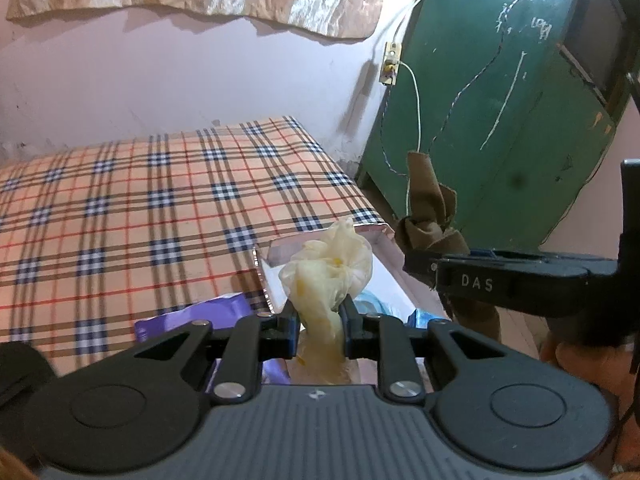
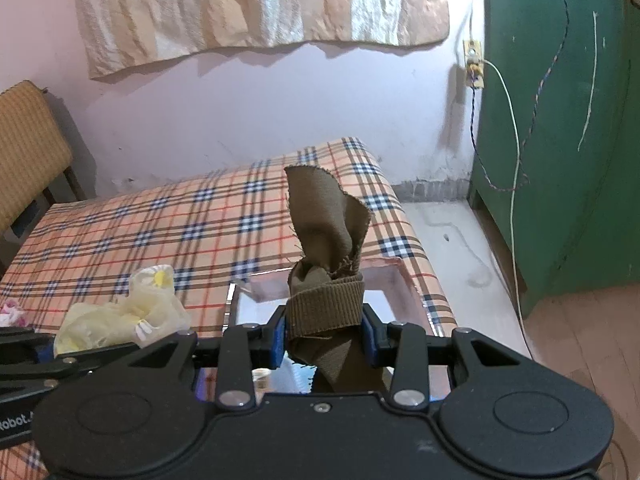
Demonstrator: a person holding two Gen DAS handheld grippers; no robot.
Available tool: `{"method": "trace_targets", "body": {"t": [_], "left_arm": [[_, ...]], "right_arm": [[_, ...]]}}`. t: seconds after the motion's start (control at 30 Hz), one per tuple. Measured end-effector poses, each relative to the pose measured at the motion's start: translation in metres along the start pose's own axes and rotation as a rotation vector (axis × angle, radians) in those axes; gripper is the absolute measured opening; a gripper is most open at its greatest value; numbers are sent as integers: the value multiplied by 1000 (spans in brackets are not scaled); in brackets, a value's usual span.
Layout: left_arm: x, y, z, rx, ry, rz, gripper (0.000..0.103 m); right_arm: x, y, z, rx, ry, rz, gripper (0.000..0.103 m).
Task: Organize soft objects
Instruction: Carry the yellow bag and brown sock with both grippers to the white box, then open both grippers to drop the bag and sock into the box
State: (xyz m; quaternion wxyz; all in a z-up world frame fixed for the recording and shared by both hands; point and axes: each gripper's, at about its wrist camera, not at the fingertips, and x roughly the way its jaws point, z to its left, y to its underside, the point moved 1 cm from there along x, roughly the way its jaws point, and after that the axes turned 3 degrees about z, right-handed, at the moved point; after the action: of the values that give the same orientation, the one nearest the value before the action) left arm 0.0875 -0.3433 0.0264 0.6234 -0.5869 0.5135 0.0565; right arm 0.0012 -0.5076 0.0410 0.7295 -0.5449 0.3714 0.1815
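Left gripper (image 1: pixel 318 322) up close, clenched on the yellow cloth (image 1: pixel 326 272); right gripper (image 2: pixel 325 334) grasping the brown cloth (image 2: pixel 326 236), both over the box (image 2: pixel 394 276) at twelve o'clock. Trailing ends could snag its rim.

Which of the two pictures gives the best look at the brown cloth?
The right wrist view: the brown cloth stands centred, clamped in the right gripper. The left wrist view shows it only from the side, near the edge.

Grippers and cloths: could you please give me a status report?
Left gripper shut on yellow cloth. Right gripper shut on brown cloth. Both over box; nothing blocking.
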Motion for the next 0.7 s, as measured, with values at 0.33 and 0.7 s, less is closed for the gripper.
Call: {"method": "trace_targets", "body": {"t": [0.33,0.7], "left_arm": [[28,-12,-1,-29,49,-15,58],[-21,-12,10,-31,-44,-59,85]], "right_arm": [[19,-3,-22,23,31,-18,74],[-26,6,6,-14,69,-62,78]]}}
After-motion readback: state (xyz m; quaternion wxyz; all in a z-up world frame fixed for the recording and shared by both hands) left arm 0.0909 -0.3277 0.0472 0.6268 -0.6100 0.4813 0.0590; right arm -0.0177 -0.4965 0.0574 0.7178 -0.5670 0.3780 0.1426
